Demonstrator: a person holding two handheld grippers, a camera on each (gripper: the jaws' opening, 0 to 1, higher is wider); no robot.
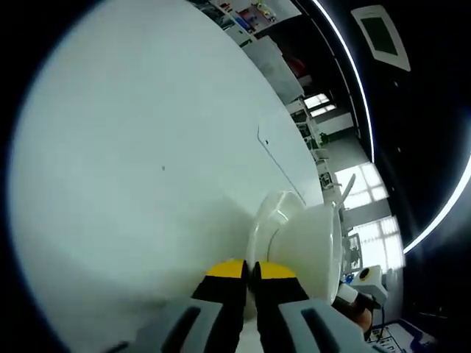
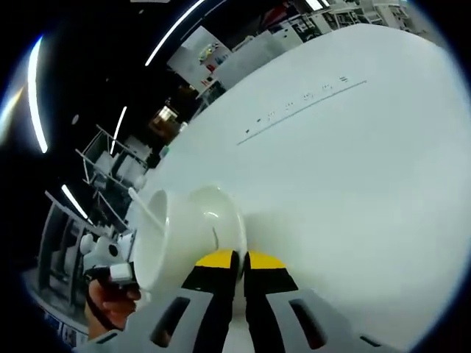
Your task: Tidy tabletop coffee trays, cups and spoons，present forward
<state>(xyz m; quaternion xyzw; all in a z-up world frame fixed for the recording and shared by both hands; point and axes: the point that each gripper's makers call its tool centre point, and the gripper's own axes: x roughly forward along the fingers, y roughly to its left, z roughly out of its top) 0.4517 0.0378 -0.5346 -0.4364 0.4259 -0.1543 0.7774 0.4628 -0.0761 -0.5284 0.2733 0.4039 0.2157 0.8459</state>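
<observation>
A white saucer (image 1: 266, 220) carries a white cup (image 1: 313, 254), and a white spoon (image 1: 346, 187) sticks out past the cup's rim. My left gripper (image 1: 250, 271) is shut on the saucer's near rim, its yellow-tipped jaws almost touching. In the right gripper view the same saucer (image 2: 224, 213), cup (image 2: 165, 239) and spoon (image 2: 144, 207) appear tilted, with my right gripper (image 2: 241, 261) shut on the saucer's opposite rim. Each gripper shows beyond the cup in the other's view: the right gripper (image 1: 368, 283) and the left gripper (image 2: 103, 257).
The white tabletop (image 1: 147, 162) spreads wide behind the saucer, marked with a thin line (image 2: 302, 103). A hand (image 2: 110, 303) holds the far gripper. Shelves, windows (image 1: 360, 187) and ceiling light strips lie beyond the table's edge.
</observation>
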